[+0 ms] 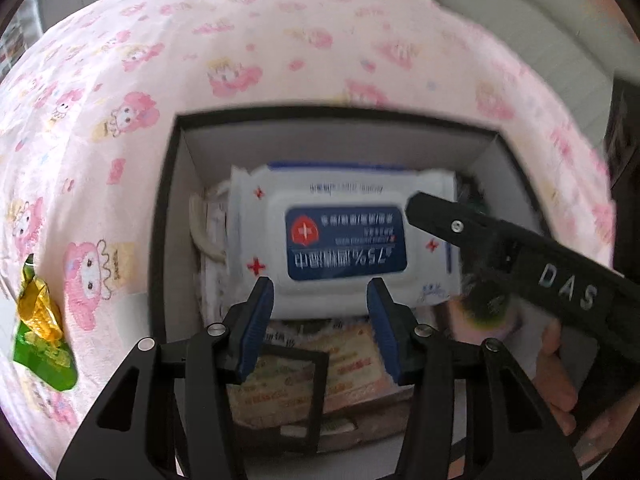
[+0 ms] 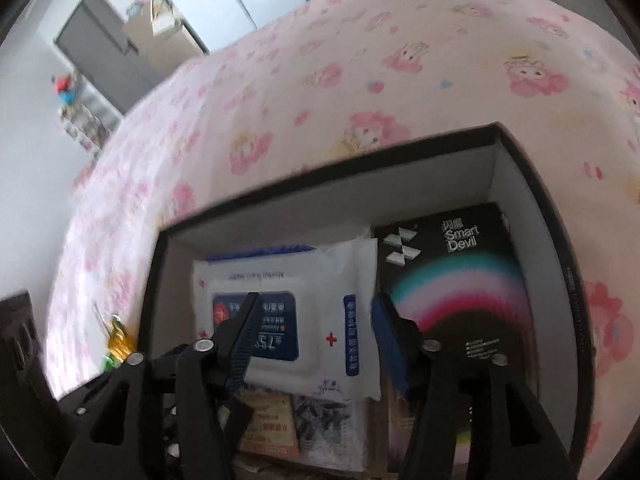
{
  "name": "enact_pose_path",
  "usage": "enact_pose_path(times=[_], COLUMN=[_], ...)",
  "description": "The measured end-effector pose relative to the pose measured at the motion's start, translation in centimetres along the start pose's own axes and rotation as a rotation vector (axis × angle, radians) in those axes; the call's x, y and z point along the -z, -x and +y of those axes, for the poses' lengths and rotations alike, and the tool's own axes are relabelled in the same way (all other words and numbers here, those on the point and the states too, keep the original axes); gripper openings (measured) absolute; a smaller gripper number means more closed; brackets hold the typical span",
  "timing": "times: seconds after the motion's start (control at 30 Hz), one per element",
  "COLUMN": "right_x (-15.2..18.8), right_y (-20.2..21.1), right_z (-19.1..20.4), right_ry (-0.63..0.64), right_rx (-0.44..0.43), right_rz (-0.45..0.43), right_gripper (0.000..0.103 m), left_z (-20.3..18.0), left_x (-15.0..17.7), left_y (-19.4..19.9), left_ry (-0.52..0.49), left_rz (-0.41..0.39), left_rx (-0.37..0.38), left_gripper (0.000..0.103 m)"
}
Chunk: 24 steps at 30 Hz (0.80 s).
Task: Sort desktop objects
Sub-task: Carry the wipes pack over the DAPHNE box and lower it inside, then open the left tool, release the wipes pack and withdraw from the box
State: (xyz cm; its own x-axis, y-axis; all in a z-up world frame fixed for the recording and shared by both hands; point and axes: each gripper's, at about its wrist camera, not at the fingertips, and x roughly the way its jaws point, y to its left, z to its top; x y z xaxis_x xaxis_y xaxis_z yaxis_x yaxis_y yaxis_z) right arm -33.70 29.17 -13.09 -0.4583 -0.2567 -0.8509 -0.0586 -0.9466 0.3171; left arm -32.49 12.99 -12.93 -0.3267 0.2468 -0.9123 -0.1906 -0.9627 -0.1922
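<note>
A crinkled green-and-gold foil wrapper (image 1: 42, 330) lies on the soft pink cartoon-print cloth (image 1: 280, 40), left of my black-rimmed box (image 1: 160, 216). My left gripper (image 1: 320, 300) tilts steeply down, jaws apart and empty above the glossy wipes pack (image 1: 344, 240). My right gripper (image 2: 314, 328) likewise gapes, beside the black Smart Devil carton (image 2: 460, 280).

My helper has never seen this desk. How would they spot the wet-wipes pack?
Find the black-rimmed box on the pink cartoon-print cloth. Inside lies the wipes pack, white and soft, the only item with a blue label and red crosses.
</note>
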Motion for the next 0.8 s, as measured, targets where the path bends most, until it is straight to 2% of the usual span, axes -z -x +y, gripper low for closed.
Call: enact_pose_path(times=[0.1,0.4,0.57,0.63,0.8], right_x=[-0.1,-1.2,-1.9,-2.1,-1.8], right_y=[-0.5,-0.2,1.5,2.4,1.2], right_z=[0.8,0.4,1.0,1.1,1.6], right_ry=[0.018,-0.053,-0.015,0.005,0.031], right_rx=[0.008,-0.053,0.046,0.052,-0.012], right_rz=[0.018,-0.017,-0.076,-0.098,-0.032], right_gripper=[0.057,0.057,0.057,0.057,0.057], left_z=[-0.2,0.5,0.7,0.6,0.9], left_x=[-0.3,-1.5,-1.3,-0.9,-0.7], left_y=[-1.2,-1.5,-0.9,-0.2,0.5], left_ry=[-0.015,0.028,0.05,0.041,0.041], left_rz=[0.035,0.012,-0.01,-0.026,-0.038], left_rx=[-0.041,-0.026,-0.003,0.012,0.0], left_gripper=[0.048,0.048,0.047,0.046,0.046])
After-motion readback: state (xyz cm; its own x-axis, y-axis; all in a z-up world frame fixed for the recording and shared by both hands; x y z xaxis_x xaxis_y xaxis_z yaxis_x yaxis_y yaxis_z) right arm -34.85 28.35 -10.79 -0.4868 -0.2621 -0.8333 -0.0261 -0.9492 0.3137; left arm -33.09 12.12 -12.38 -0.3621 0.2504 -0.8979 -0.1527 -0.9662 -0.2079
